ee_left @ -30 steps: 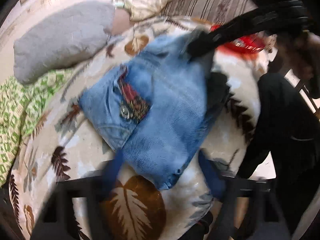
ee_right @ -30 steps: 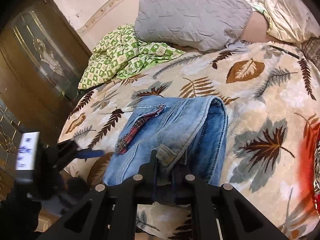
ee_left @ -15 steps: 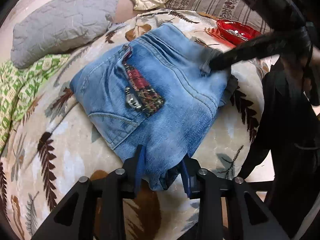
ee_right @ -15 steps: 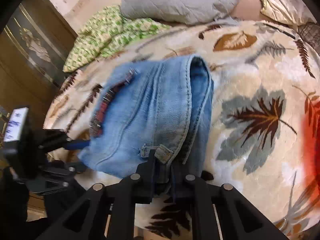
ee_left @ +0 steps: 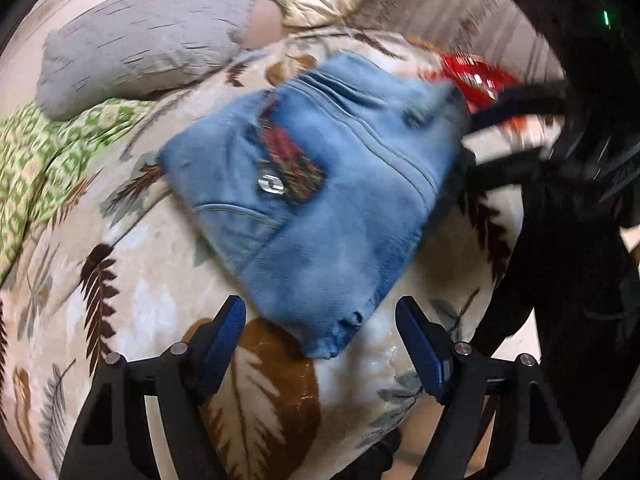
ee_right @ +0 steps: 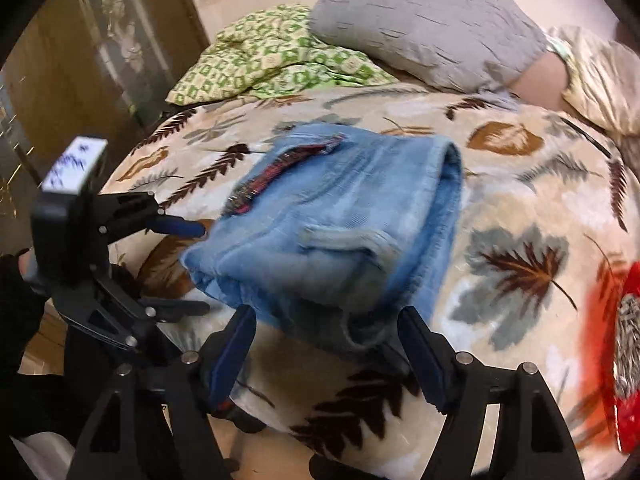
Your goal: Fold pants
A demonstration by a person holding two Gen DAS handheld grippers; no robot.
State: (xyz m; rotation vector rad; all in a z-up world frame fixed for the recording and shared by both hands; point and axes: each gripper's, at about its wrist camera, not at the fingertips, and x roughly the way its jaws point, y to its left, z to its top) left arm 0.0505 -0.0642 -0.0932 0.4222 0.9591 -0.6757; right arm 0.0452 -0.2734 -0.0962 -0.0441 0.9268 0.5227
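On the far left part of the bed lies a crumpled green and white patterned cloth (ee_right: 276, 60), and just beside it, at the head of the bed, a grey quilted pillow (ee_right: 428, 20). The cream blanket with brown and grey leaf print (ee_right: 520, 208) covers the bed up to its near edge.

The folded light blue denim pants (ee_right: 340, 232) lie in the middle of the blanket, close to the near edge of the bed. Their folded edge turns to the right side. A dark red woven patch shows on top.

The left gripper (ee_left: 320, 332) has its fingers spread and opening; the frayed near corner of the pants lies between them, but the blue pads (ee_left: 228, 332) do not press it. The right gripper (ee_right: 326, 340) is also opening, its fingers spread on both sides of the near hem, without pinching.

To the right of the pants the blanket is free up to a red dish (ee_right: 624, 360) at the right edge.
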